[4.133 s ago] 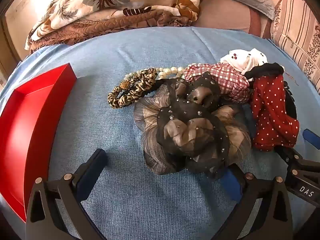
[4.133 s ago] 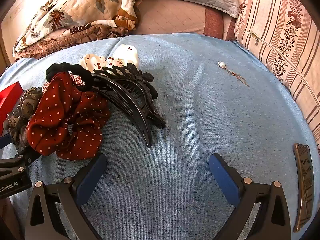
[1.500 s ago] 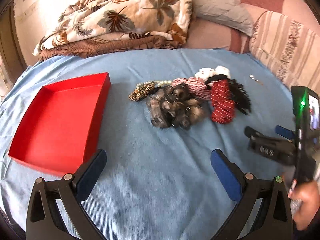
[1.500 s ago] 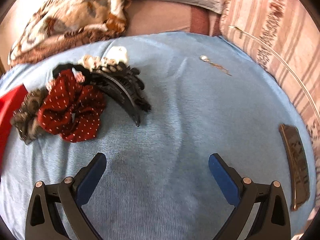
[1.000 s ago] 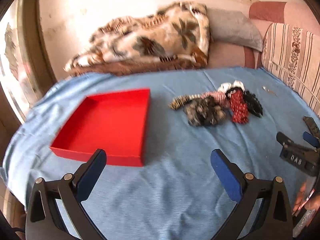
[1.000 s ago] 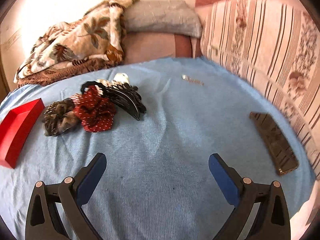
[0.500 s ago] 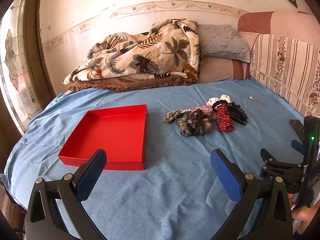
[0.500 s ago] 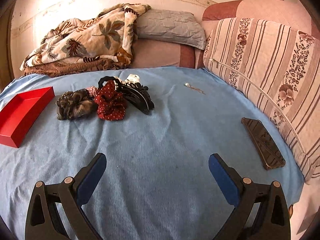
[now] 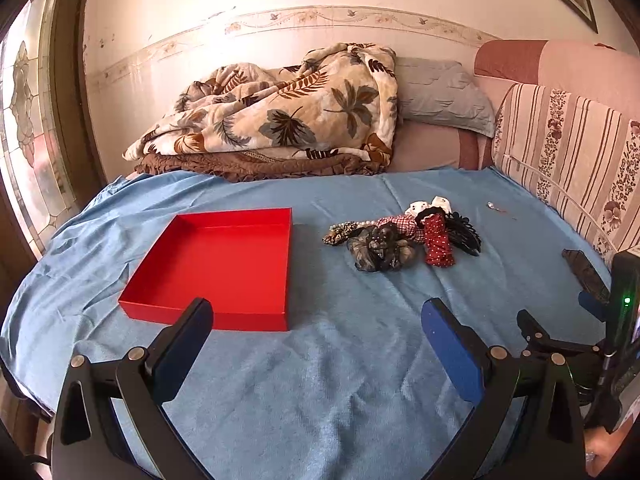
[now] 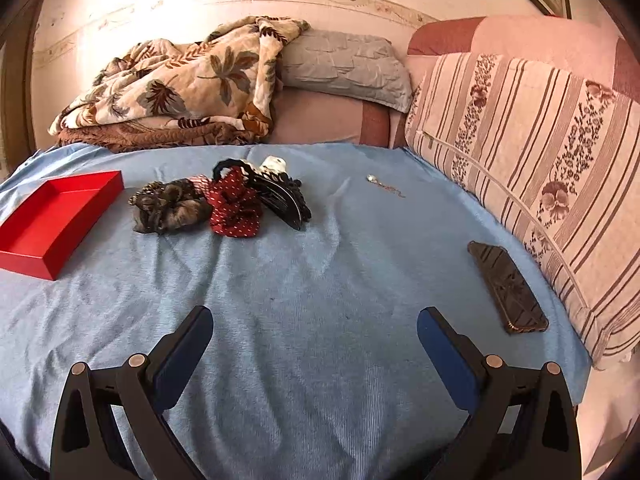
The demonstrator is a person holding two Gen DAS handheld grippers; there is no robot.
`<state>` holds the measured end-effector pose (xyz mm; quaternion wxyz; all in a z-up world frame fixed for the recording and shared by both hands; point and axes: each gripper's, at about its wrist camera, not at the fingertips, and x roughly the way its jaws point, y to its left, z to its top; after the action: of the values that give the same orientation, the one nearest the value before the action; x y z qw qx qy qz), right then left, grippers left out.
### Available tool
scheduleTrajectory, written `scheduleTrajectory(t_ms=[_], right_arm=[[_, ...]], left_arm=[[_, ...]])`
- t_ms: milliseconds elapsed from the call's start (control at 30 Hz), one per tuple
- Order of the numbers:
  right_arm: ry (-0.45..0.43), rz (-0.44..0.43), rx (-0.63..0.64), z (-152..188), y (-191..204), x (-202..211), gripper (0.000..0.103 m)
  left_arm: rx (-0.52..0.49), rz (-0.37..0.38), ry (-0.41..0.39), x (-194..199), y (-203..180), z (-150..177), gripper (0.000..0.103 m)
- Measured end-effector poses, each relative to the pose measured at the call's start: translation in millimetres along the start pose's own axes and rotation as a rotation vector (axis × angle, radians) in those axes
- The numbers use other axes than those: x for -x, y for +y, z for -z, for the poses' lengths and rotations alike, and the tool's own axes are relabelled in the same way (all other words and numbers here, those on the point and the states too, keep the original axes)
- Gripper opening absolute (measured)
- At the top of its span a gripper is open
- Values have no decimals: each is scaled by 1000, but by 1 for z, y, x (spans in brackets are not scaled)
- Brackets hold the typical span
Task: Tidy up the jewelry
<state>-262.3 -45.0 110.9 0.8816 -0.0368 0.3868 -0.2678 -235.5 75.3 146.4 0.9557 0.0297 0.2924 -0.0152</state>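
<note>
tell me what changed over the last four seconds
Both tongs, left and right, pulled back and up from the pile of fabric scrunchies, open and empty throughout. Nothing was grasped. The pile, the red cardboard tray and the dark phone stayed put.

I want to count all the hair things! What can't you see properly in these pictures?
- Pearl beads: left wrist view, mostly behind the leopard scrunchie.
- White spotted piece: right wrist view, partly behind the black claw clip.
- Small pendant: both views, too small.
</note>
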Motion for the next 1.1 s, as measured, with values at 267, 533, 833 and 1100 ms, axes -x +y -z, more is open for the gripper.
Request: scheduleTrajectory(t_ms=[267,533,833,1100], right_arm=[[-40,-36,11,-19,3,27,103],[-82,-121,14,-65,5,39,103],[6,-257,-31,-95,12,-32,102],[149,-368,-109,-99,13,-119,74]], left_arm=[[28,-14,18,6,12,-1,103],[-15,-96,-14,8,39,-26,103],[-49,-61,60,-42,52,-63,103],[-58,126,230,-133,-2,-72,80]])
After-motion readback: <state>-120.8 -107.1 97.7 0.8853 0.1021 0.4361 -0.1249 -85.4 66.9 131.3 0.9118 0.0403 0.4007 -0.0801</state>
